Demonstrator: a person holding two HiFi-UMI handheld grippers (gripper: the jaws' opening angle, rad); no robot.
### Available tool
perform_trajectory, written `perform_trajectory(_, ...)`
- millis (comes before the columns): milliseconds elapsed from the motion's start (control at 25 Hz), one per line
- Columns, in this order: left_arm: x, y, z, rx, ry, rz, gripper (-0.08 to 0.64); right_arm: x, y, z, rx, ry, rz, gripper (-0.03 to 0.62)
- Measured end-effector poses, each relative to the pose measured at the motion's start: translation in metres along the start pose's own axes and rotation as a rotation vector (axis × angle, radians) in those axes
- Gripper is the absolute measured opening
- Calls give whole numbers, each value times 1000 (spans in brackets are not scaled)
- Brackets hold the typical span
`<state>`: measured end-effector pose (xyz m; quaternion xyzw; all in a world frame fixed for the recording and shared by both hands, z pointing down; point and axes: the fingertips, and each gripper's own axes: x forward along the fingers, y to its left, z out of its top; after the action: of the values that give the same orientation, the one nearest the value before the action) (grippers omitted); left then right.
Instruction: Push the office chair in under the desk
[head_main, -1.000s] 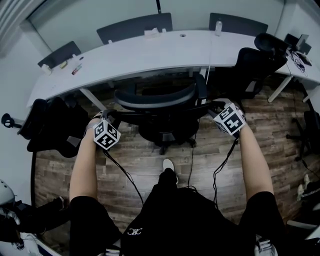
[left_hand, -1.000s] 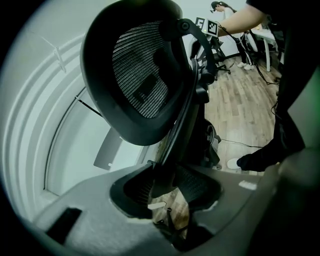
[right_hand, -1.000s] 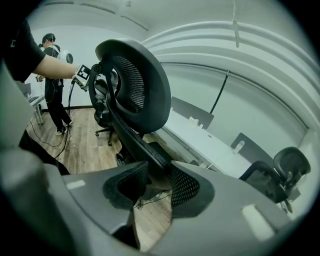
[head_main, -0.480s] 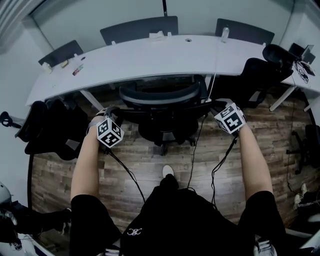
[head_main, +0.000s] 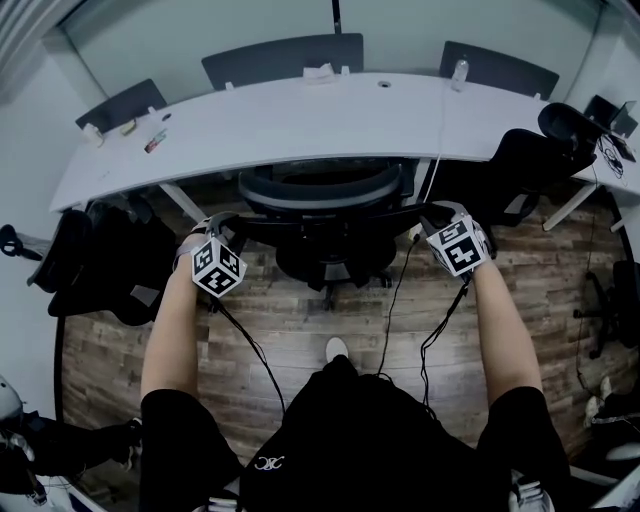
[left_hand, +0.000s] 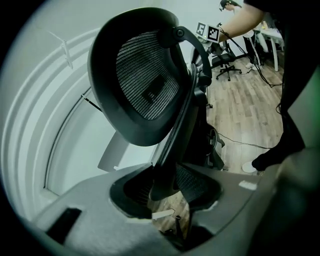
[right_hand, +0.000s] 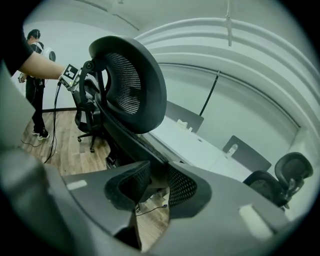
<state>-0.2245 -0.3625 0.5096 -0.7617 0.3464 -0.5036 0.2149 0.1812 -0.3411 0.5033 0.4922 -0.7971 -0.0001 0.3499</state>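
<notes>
A black mesh office chair (head_main: 320, 222) stands with its headrest (head_main: 318, 188) at the front edge of the curved white desk (head_main: 300, 115). My left gripper (head_main: 214, 230) is shut on the left end of the chair's back frame. In the left gripper view that frame (left_hand: 172, 150) runs between the pads of the left gripper (left_hand: 167, 184). My right gripper (head_main: 433, 216) holds the right end of the back. Its jaws are closing, and in the right gripper view the backrest edge (right_hand: 127, 132) sits between the pads of the right gripper (right_hand: 155, 186), which touch it.
Other black chairs stand at the left (head_main: 100, 250) and right (head_main: 535, 155) of the desk. Grey panels (head_main: 280, 55) line the desk's far side, with a bottle (head_main: 459, 70) and small items on top. Cables (head_main: 395, 290) trail over the wood floor by the person's foot (head_main: 337, 348).
The chair has rolled forward toward the desk, and its headrest now meets the desk edge. Both grippers went forward with it, and the person stepped after it.
</notes>
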Motion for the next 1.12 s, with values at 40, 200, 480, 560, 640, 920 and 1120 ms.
perform_trajectory(40, 3, 4, 1, -5, -9, 8, 143, 5, -5, 2, 1, 8, -6, 114)
perform_trajectory(200, 19, 18, -1, -11, -20, 9, 143, 26, -22, 9, -15, 28, -39, 55)
perform_trajectory(480, 47, 50, -9, -4, -29, 10, 143, 68, -42, 32, -37, 21, -47, 52)
perform_trajectory(560, 55, 56, -12, -1, -31, 14, 143, 79, -45, 36, -49, 22, -46, 52)
perform_trajectory(640, 64, 62, -15, 7, -34, 16, 143, 90, -48, 39, -53, 17, -51, 52)
perform_trajectory(920, 100, 115, -33, 74, -21, -9, 144, 141, -64, 78, -71, 24, -40, 54)
perform_trajectory(1120, 122, 141, -43, 108, -29, 1, 144, 171, -73, 97, -63, 14, -33, 51)
